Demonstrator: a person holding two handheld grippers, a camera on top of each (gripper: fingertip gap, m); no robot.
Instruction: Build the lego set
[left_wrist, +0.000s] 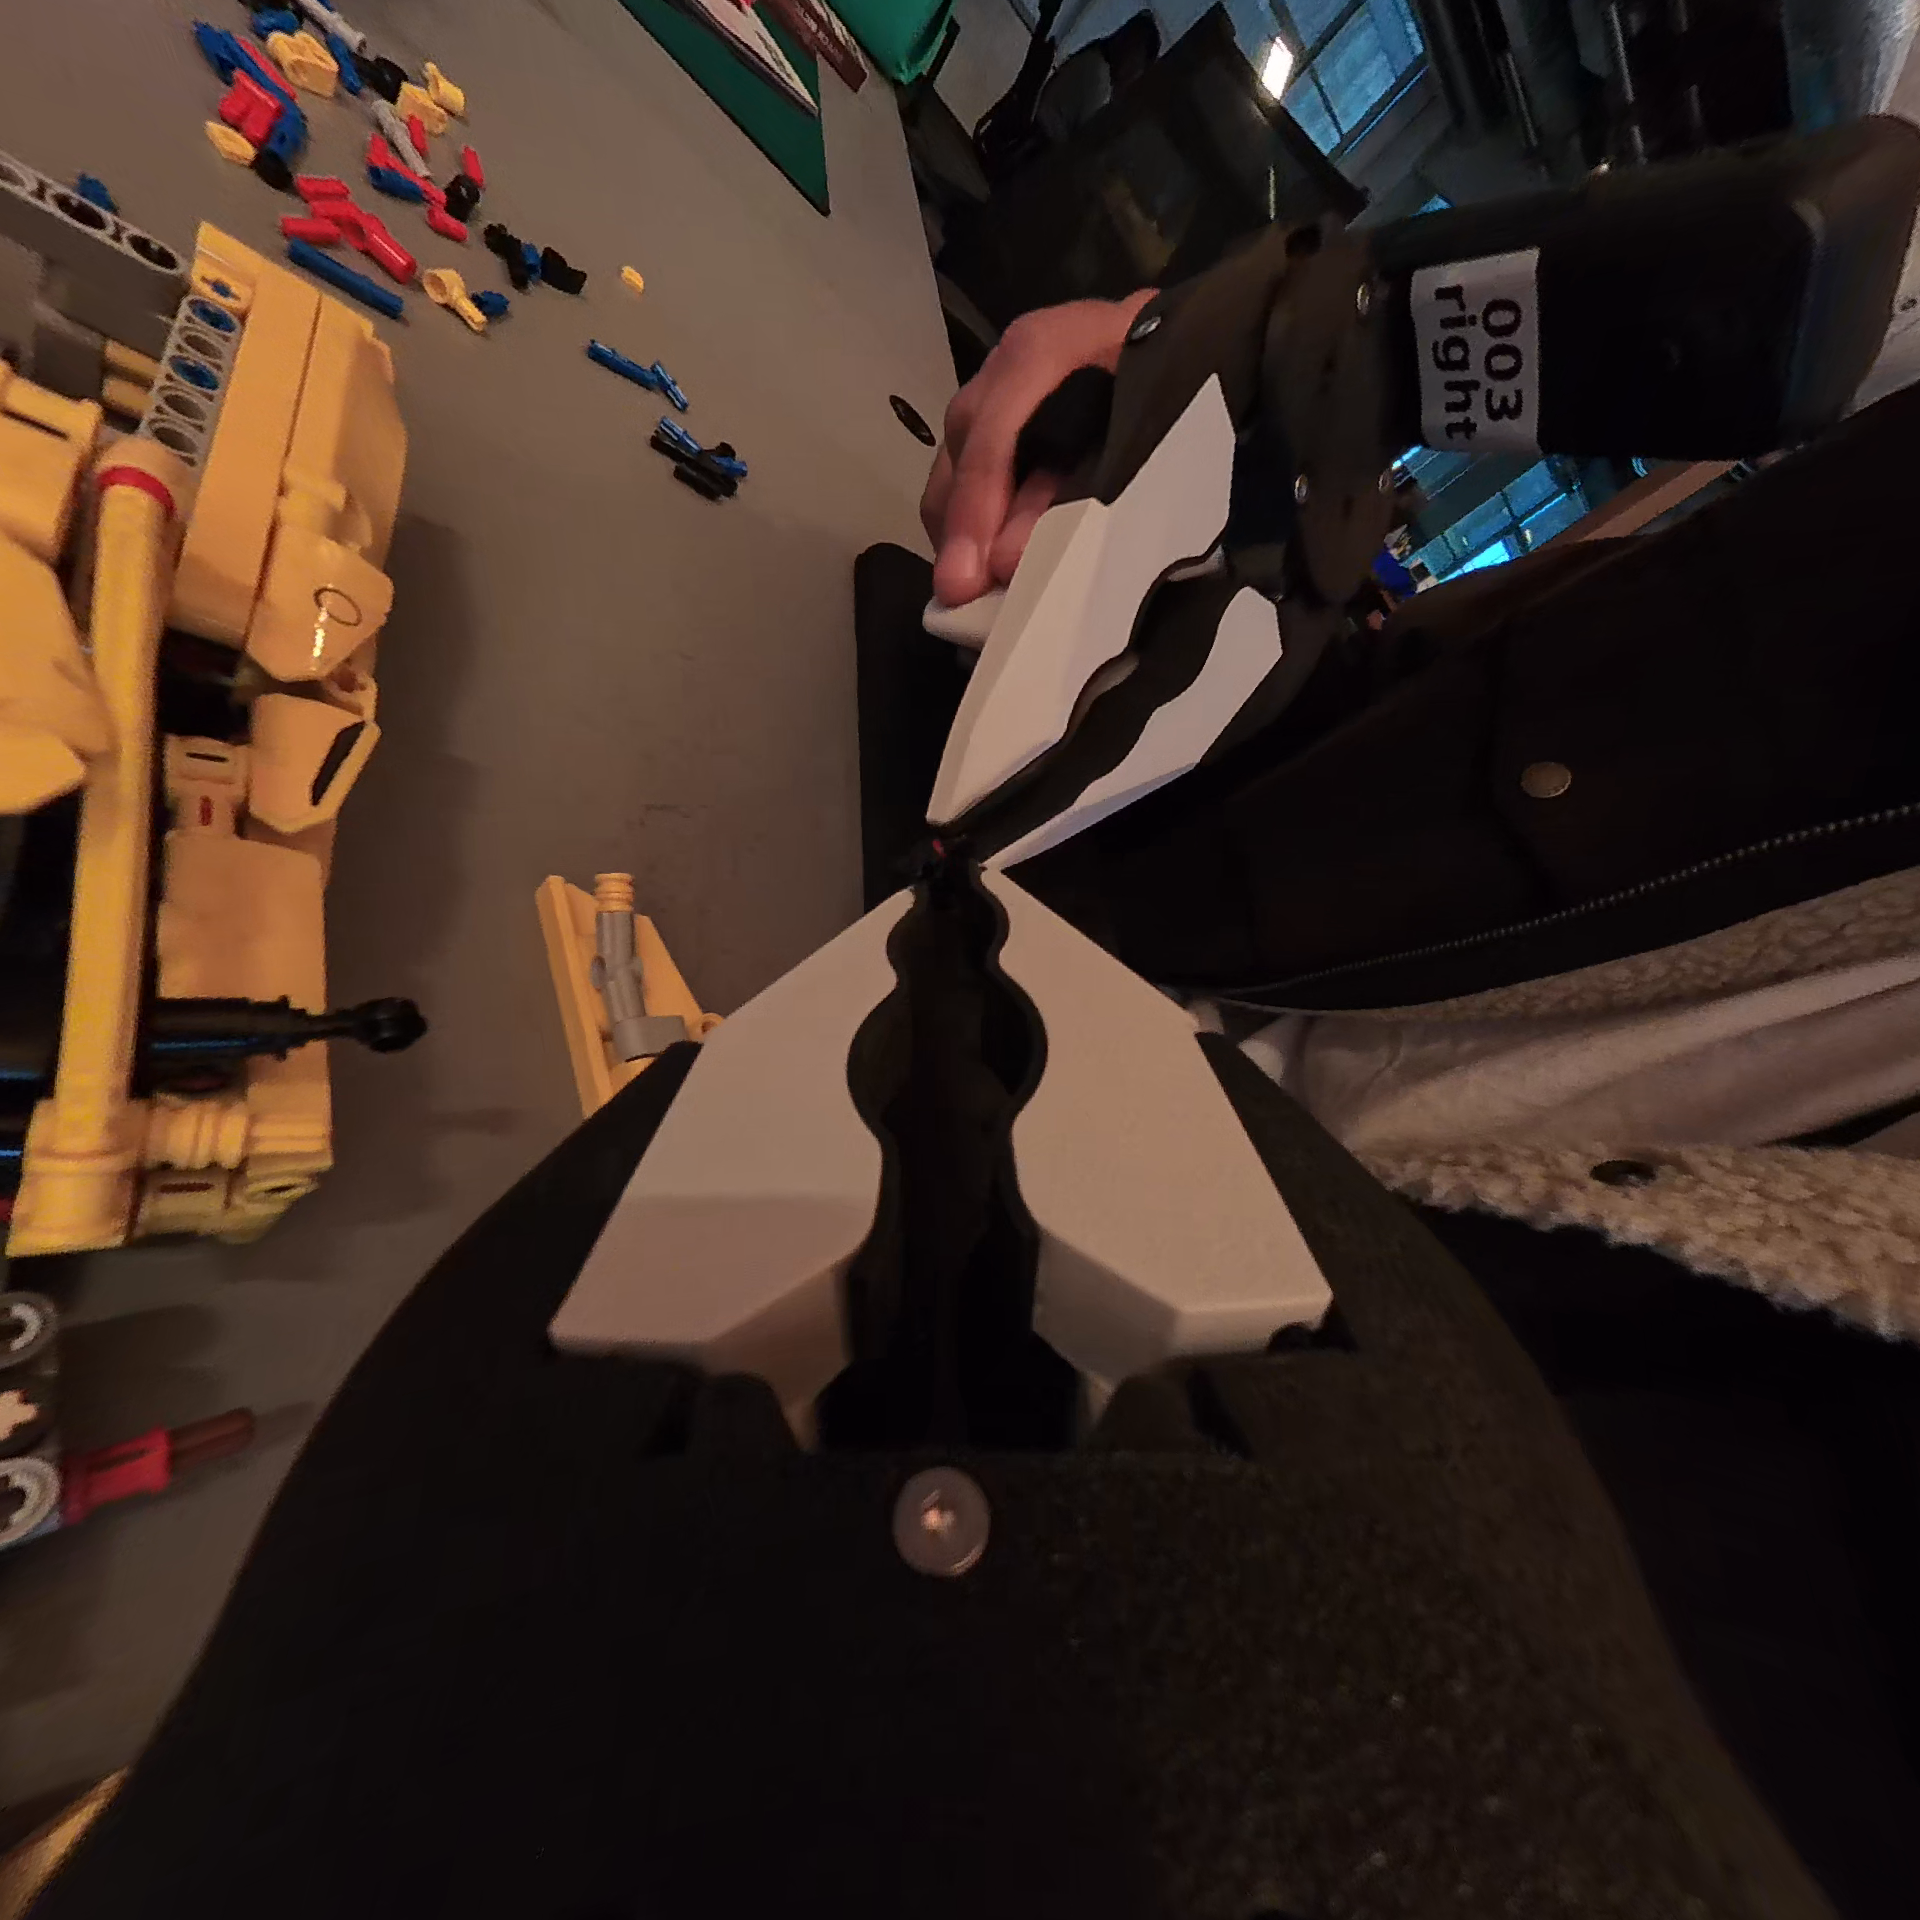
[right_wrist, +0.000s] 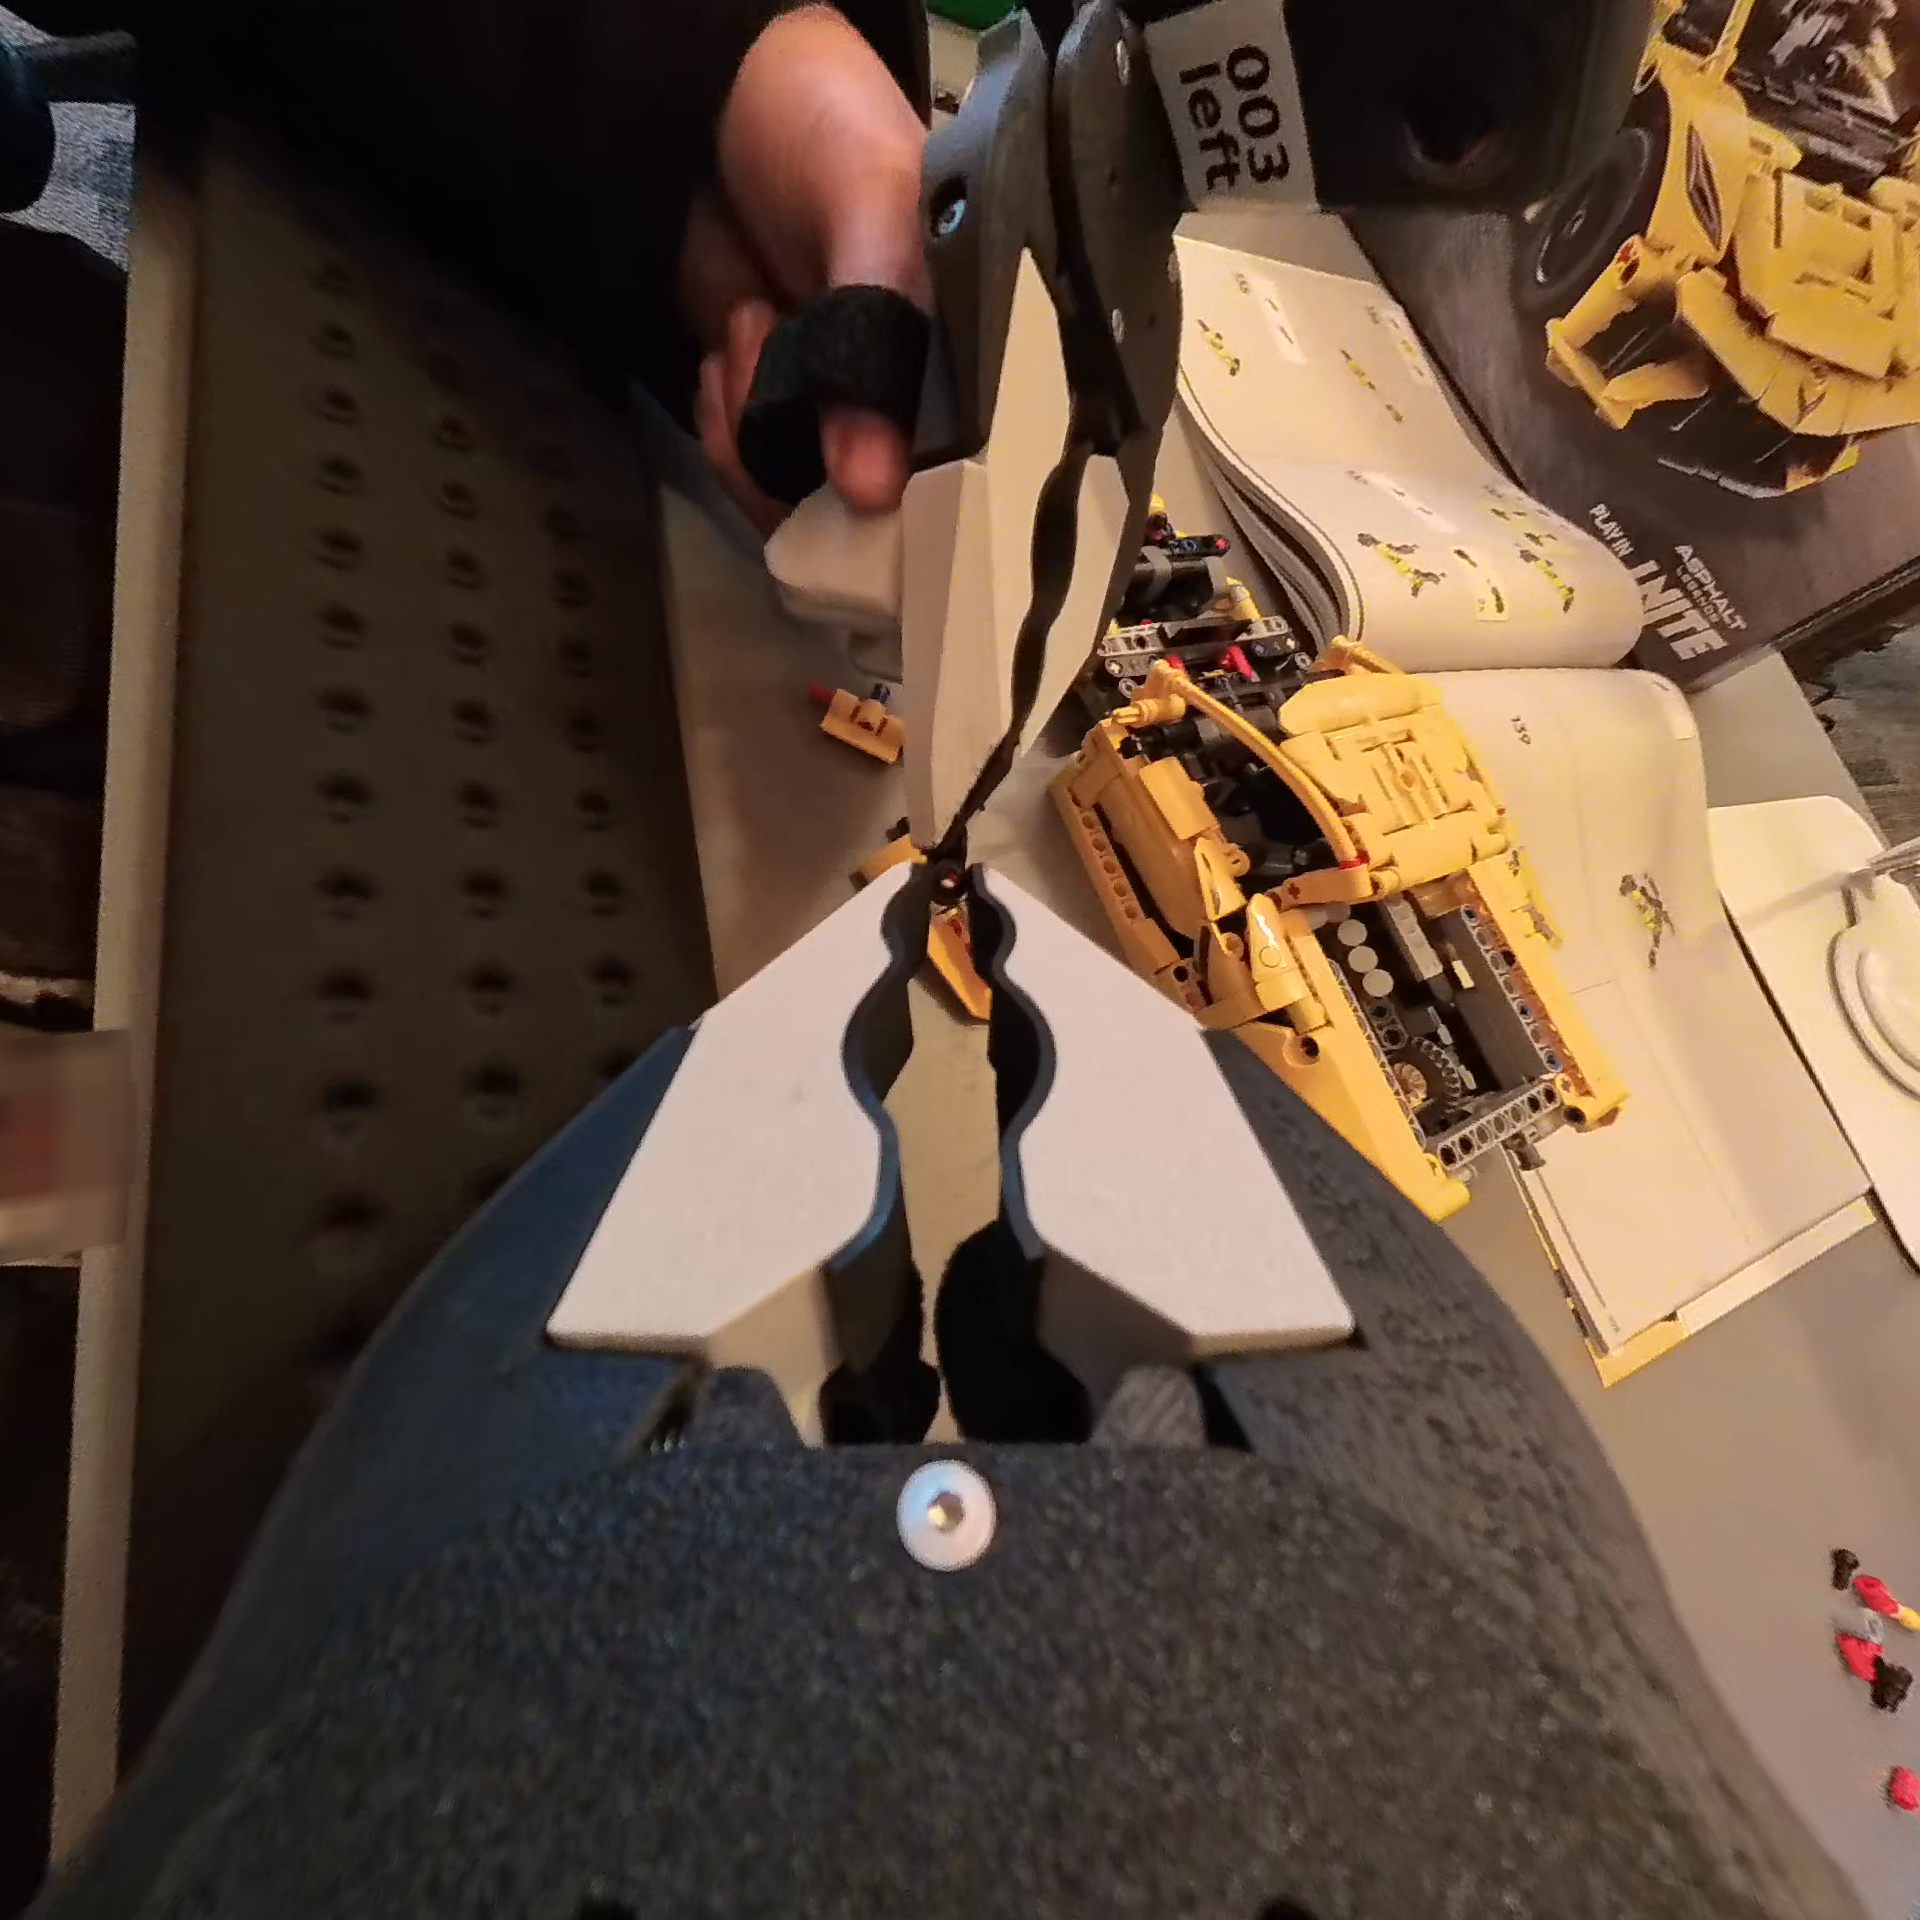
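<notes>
The left gripper (left_wrist: 951, 873) and the right gripper (right_wrist: 948, 878) meet tip to tip above the table edge, each pinched shut on opposite ends of one tiny dark Lego piece (right_wrist: 948, 881) with a spot of red; it is too small to name more closely. In the left wrist view the right gripper comes in from the upper right, a hand (left_wrist: 997, 457) on its white trigger. In the right wrist view the left gripper comes down from above, with a hand (right_wrist: 821, 260) wearing a black finger sleeve behind it. The partly built yellow Lego car (right_wrist: 1340, 883) lies on the open instruction booklet (right_wrist: 1662, 790), just beyond the meeting fingertips, with the set's box (right_wrist: 1714, 312) behind it. A small yellow subassembly with a grey pin (left_wrist: 623, 987) rests on the grey table (left_wrist: 665, 582) near the left gripper. Loose red, blue, black and yellow pieces (left_wrist: 364, 177) are scattered farther off.
</notes>
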